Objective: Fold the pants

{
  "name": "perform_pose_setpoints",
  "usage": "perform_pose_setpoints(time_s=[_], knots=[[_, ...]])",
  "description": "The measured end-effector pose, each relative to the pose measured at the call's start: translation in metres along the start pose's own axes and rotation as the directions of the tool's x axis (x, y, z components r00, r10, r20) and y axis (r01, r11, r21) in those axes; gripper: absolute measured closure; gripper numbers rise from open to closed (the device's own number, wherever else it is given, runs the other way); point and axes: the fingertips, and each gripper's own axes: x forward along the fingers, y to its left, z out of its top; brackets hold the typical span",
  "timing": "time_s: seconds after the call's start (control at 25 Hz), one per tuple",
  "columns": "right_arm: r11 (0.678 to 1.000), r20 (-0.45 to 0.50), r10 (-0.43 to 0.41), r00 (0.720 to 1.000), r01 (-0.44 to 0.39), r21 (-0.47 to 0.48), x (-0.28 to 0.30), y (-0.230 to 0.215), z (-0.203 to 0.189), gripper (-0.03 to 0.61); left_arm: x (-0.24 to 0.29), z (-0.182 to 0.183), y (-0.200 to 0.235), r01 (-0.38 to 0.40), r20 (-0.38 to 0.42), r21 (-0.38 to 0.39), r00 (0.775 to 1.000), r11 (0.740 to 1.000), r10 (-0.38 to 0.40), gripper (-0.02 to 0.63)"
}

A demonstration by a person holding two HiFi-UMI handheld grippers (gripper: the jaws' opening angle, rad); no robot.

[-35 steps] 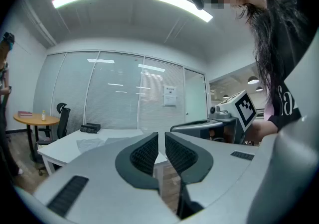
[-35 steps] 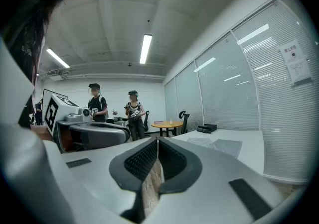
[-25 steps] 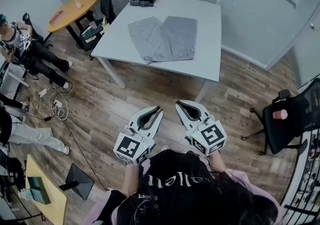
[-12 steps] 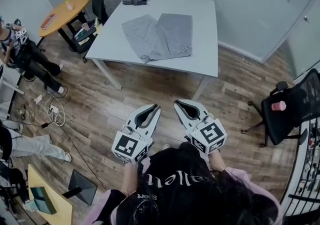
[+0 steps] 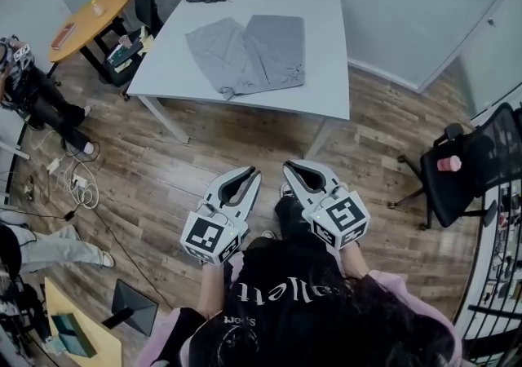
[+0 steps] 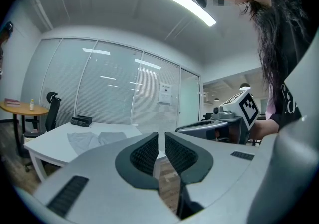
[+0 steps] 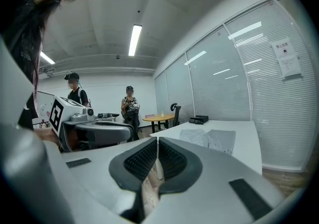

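I'm on the approach: my left tongs [image 5: 251, 171] are a bare slit apart and my right tongs [image 5: 288, 165] are closed, both empty. The pants [image 5: 249, 51] lie flat on the bench [image 5: 326, 84], well ahead. Next I must reach them, open both tongs and grip 1 end.

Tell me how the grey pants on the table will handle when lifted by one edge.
The pants will likely be floppy: they lie flat with soft creases. Probably light, as the cloth looks thin. Pushed, they may bunch rather than slide whole across the smooth table.
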Motion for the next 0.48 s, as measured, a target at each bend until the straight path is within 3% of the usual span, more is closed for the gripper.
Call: perform_pose_setpoints(time_s=[0.48], knots=[[0.998, -0.014, 0.049, 0.999, -0.049, 0.025, 0.062, -0.062, 0.004, 0.552, 0.043, 0.004, 0.060, -0.097, -0.020, -0.006, 0.995, 0.995, 0.097, 0.552]])
